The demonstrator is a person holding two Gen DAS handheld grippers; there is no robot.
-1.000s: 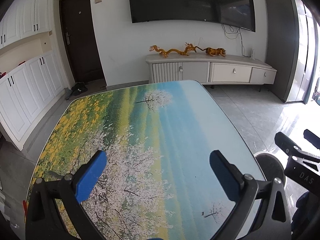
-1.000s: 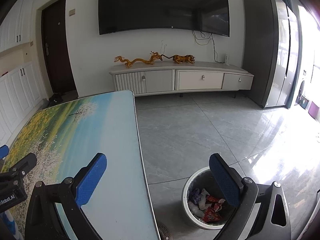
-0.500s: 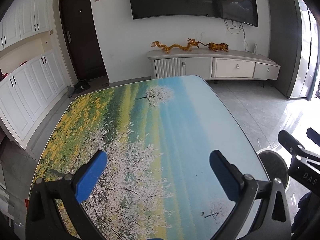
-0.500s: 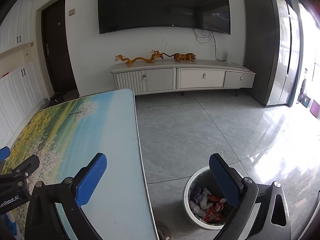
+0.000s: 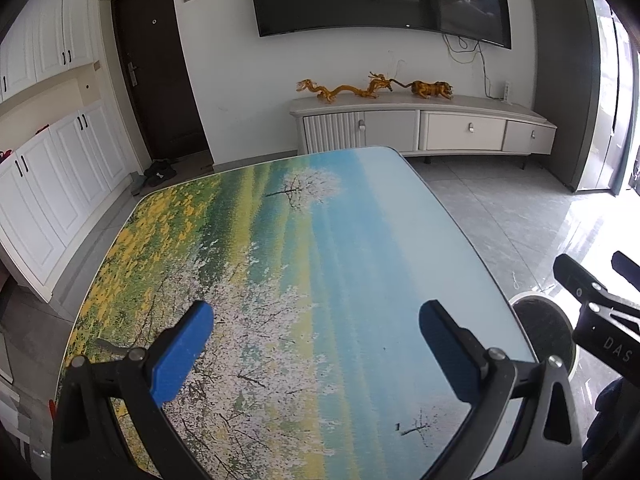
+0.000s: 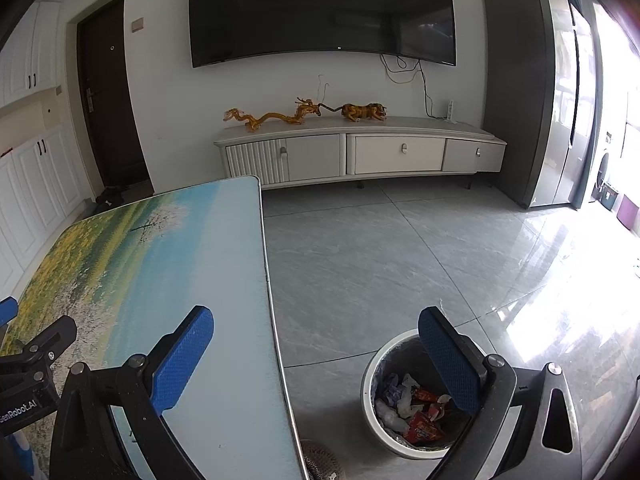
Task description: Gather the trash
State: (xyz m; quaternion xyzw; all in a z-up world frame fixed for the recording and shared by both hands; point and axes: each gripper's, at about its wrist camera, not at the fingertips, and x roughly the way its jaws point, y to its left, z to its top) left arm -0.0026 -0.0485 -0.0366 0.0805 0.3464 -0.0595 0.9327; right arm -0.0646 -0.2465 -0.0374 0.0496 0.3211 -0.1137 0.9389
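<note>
Right wrist, one bin (image 6: 370,390), two empty tongs (image 6: 316,354)

Ahead of me a dark television (image 6: 322,12) hangs on the white wall, above a low cabinet (image 6: 360,152). Grey floor tiles (image 6: 380,248) gleam with daylight from the right; white cupboards (image 5: 52,184) line the left.

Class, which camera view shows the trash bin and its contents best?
The right wrist view: the trash bin stands on the floor beside the table, with wrappers visible inside. The left wrist view shows only its rim and dark interior past the table edge.
</note>
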